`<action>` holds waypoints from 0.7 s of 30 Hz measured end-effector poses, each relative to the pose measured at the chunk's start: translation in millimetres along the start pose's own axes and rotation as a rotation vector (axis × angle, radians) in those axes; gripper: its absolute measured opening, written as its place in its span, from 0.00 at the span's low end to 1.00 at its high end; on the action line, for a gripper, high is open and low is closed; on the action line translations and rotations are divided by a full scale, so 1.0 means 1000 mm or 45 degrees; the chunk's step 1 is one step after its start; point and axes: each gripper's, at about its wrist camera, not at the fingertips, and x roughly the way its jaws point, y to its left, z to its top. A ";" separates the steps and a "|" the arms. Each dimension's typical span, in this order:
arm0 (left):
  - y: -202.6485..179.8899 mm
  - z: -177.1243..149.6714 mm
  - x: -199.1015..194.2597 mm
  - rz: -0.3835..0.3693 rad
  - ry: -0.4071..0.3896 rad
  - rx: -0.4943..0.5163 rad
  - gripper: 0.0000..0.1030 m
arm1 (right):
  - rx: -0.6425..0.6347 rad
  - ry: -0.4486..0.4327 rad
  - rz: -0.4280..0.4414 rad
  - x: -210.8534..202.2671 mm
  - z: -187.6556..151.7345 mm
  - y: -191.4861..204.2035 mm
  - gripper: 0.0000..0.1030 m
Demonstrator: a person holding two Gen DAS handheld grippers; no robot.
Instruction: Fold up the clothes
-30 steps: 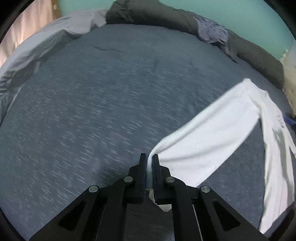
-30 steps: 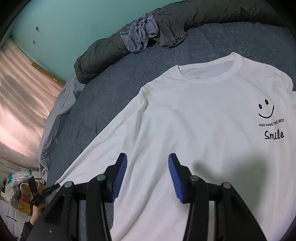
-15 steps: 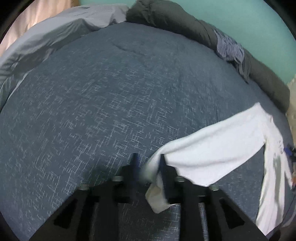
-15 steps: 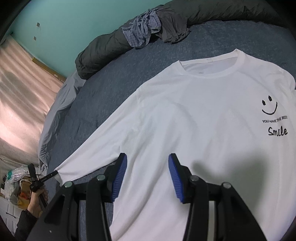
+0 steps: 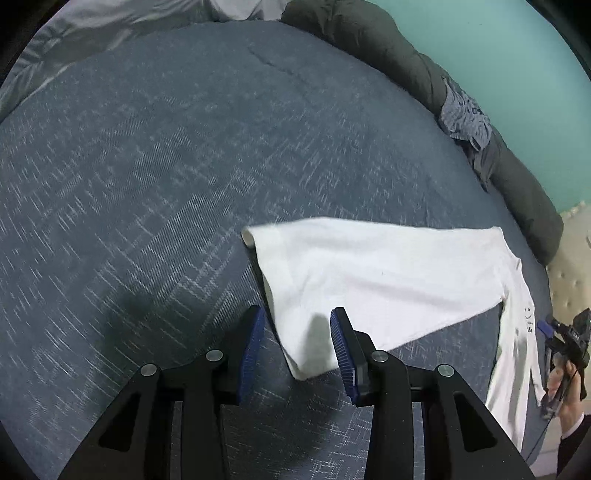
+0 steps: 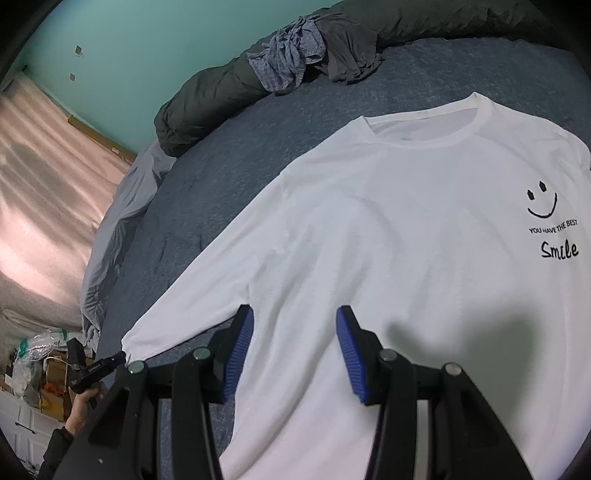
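Note:
A white long-sleeved shirt (image 6: 388, 229) with a smiley and "Smile" print lies face up on the blue bed cover (image 6: 229, 162). My right gripper (image 6: 295, 350) hovers open over its lower body, with nothing between the fingers. In the left wrist view one sleeve (image 5: 369, 280) lies stretched out flat, its cuff end pointing left. My left gripper (image 5: 298, 349) stands open just above the cuff's near corner, holding nothing. The body of the shirt (image 5: 517, 350) shows at the far right, edge on.
A rolled dark grey duvet (image 5: 406, 62) with a checked blue garment (image 5: 465, 118) on it lines the far side by the teal wall. A pale grey sheet (image 5: 92, 26) hangs off the left edge. Boxes and bags (image 6: 48, 369) stand on the floor beyond.
My left gripper was shut on the sleeve cuff, drawing it outward; it has opened and let go, and the sleeve now lies flat. The right gripper stayed open over the shirt.

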 end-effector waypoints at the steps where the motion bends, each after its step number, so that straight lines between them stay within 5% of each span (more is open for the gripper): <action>1: -0.001 -0.002 0.002 0.006 0.005 0.010 0.36 | -0.001 -0.001 0.000 0.000 0.001 0.000 0.46; 3: -0.002 -0.003 0.002 0.024 0.005 0.019 0.02 | 0.002 -0.004 -0.001 -0.001 0.001 -0.001 0.46; 21: 0.018 0.025 -0.016 0.139 -0.041 -0.006 0.02 | 0.030 0.026 -0.018 -0.003 -0.007 -0.017 0.46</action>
